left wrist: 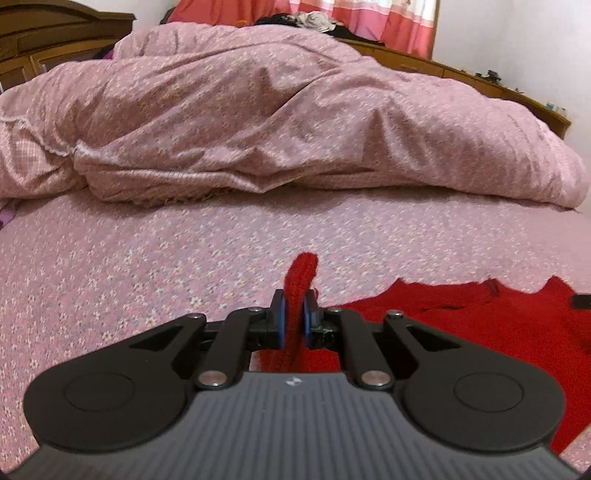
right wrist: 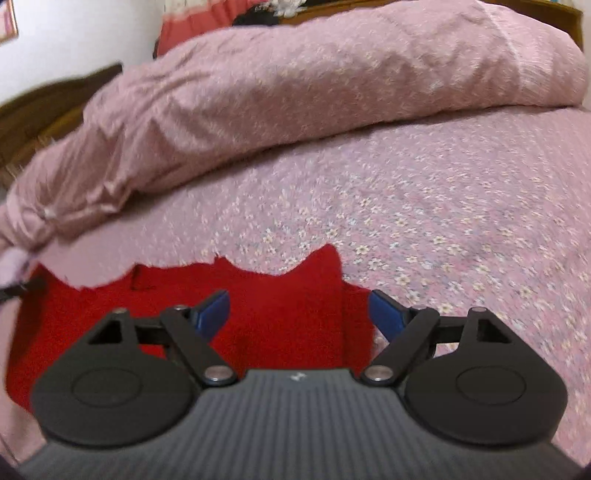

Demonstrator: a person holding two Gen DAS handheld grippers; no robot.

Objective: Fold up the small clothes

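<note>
A red knit garment (left wrist: 461, 314) lies flat on the pink flowered bedsheet (left wrist: 147, 266). My left gripper (left wrist: 294, 314) is shut on a folded strip of the red garment, which sticks up between the blue pads. In the right wrist view the garment (right wrist: 277, 317) spreads under and ahead of my right gripper (right wrist: 299, 314), which is open, with its blue pads (right wrist: 384, 314) wide apart above the garment's right edge. The sheet (right wrist: 443, 221) lies beyond it.
A crumpled pink duvet (left wrist: 277, 122) is heaped across the far half of the bed; it also shows in the right wrist view (right wrist: 295, 85). A wooden headboard (left wrist: 44, 40) and red-pink curtains (left wrist: 388, 22) stand behind.
</note>
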